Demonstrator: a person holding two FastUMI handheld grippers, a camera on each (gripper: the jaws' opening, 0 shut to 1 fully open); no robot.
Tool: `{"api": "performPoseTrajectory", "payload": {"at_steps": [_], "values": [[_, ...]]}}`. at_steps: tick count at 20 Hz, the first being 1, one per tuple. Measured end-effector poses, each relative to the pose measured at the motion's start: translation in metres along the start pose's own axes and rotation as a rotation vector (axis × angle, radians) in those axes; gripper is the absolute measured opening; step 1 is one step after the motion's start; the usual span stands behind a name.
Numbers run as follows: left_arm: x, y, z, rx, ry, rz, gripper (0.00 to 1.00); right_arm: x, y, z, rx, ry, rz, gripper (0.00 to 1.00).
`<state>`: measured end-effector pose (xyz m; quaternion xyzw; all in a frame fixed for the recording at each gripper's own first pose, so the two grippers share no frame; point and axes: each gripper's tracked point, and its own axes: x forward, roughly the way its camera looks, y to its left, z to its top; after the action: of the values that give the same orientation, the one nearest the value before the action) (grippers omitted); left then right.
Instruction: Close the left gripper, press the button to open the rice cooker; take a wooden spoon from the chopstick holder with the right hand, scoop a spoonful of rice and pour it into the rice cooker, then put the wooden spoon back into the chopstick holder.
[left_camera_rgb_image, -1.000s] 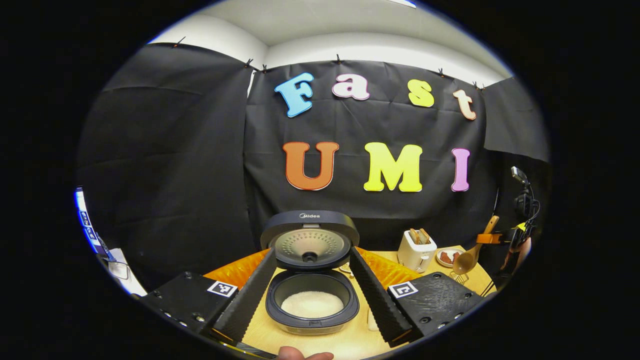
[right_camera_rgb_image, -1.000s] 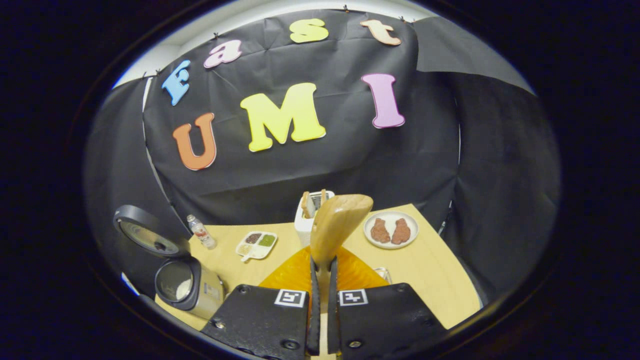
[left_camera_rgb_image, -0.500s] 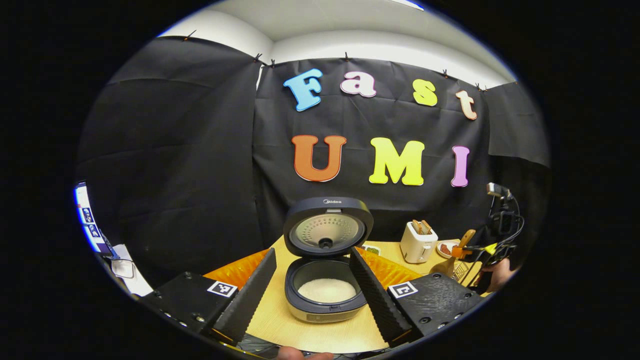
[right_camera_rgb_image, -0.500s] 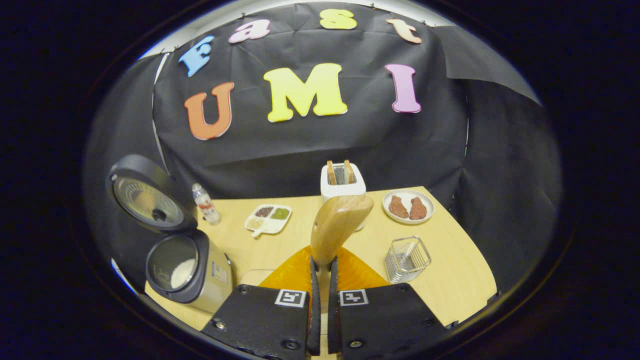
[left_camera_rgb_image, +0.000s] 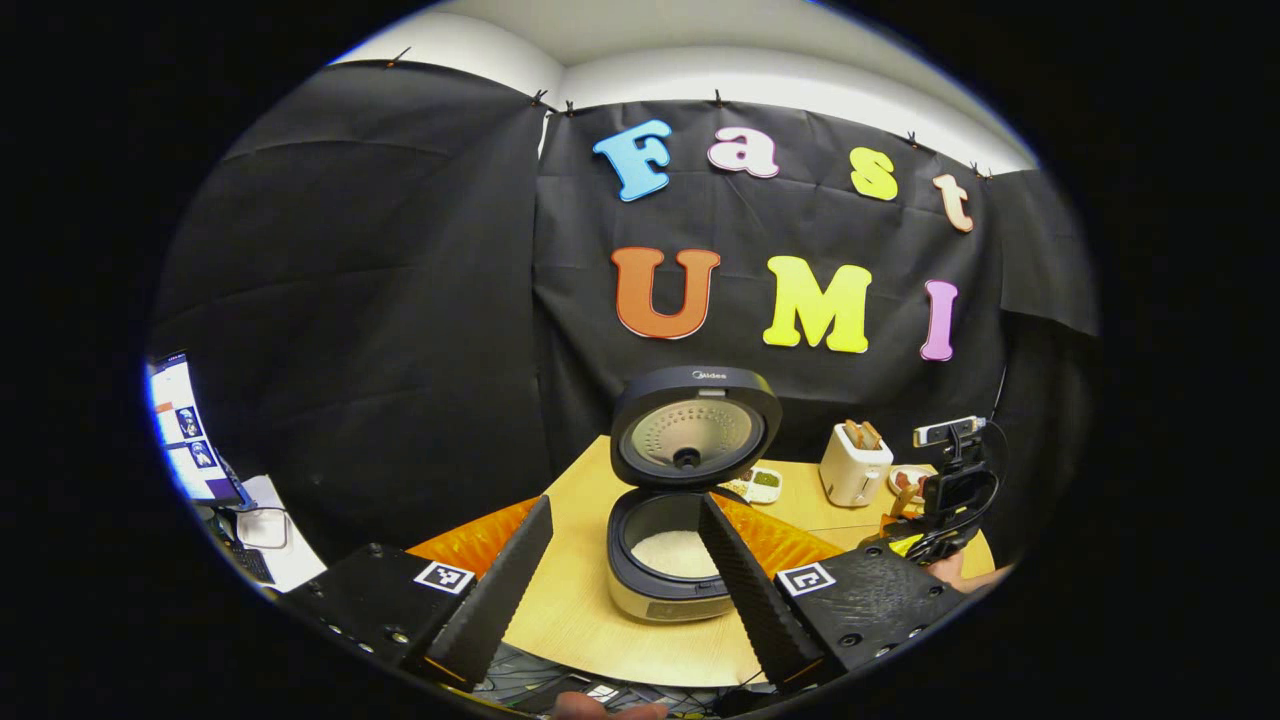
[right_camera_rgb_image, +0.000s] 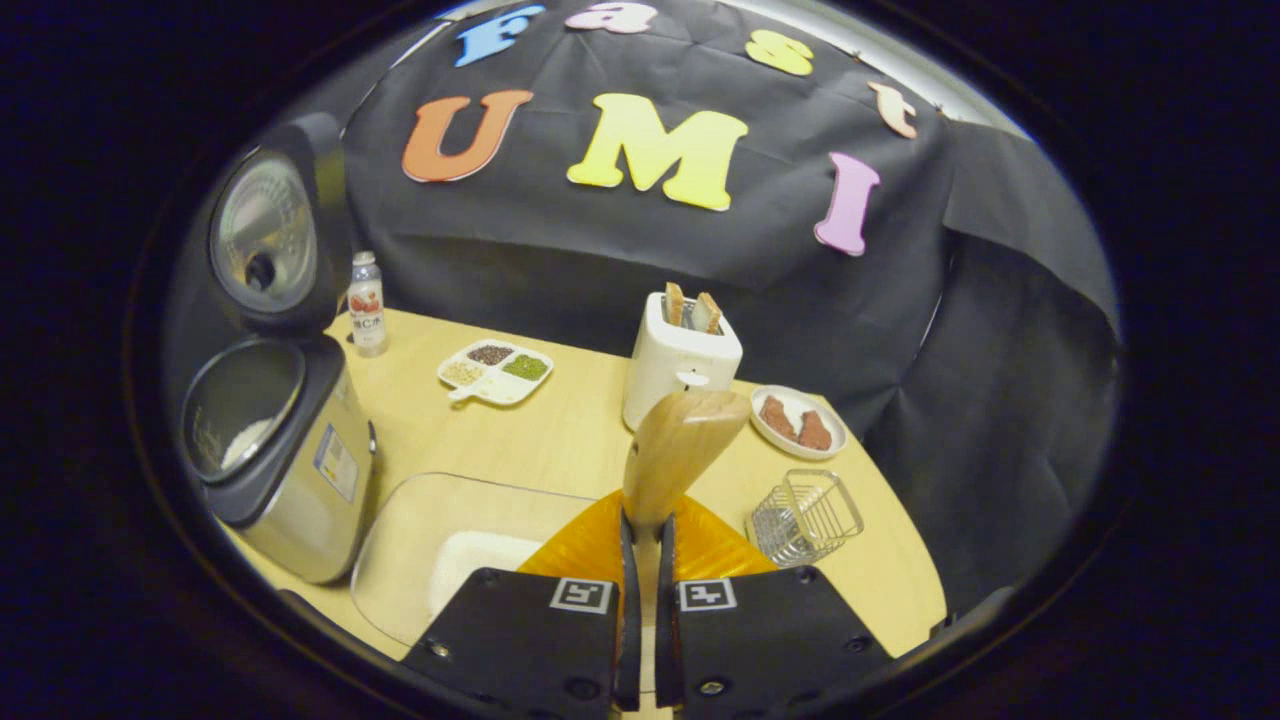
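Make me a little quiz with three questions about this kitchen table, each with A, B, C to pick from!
1. Where is the plate of meat?
A. beside the toaster
B. inside the rice cooker
C. under the bottle

2. How many bread slices stand in the toaster?
A. none
B. two
C. five

3. The rice cooker's lid is:
A. shut
B. missing
C. up

Answers: 1 A, it sits just right of the toaster. 2 B, two slices poke out. 3 C, the lid stands upright over the pot.
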<state>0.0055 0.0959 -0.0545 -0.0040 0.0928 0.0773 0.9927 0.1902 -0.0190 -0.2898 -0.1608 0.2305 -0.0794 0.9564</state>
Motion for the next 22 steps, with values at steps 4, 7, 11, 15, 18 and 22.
{"api": "performPoseTrajectory", "payload": {"at_steps": [4,7,11,15,18,22], "values": [[-0.008,0.005,-0.003,-0.003,0.015,0.013,0.95,0.013,0.012,-0.005,-0.033,-0.028,-0.023,0.11],[-0.012,0.009,-0.009,0.010,0.034,0.028,0.95,0.018,0.033,-0.006,0.034,-0.021,0.038,0.11],[-0.020,0.014,-0.010,0.012,0.047,0.042,0.95,0.014,0.061,-0.006,0.134,0.002,0.147,0.11],[-0.018,0.012,-0.010,-0.004,0.045,0.054,0.95,0.001,0.087,-0.007,0.302,0.070,0.277,0.11],[-0.018,0.007,-0.008,-0.013,0.036,0.049,0.95,-0.009,0.105,-0.008,0.397,0.135,0.373,0.11],[-0.020,0.003,-0.008,-0.005,0.035,0.049,0.95,-0.013,0.094,-0.015,0.594,0.232,0.403,0.11]]}}
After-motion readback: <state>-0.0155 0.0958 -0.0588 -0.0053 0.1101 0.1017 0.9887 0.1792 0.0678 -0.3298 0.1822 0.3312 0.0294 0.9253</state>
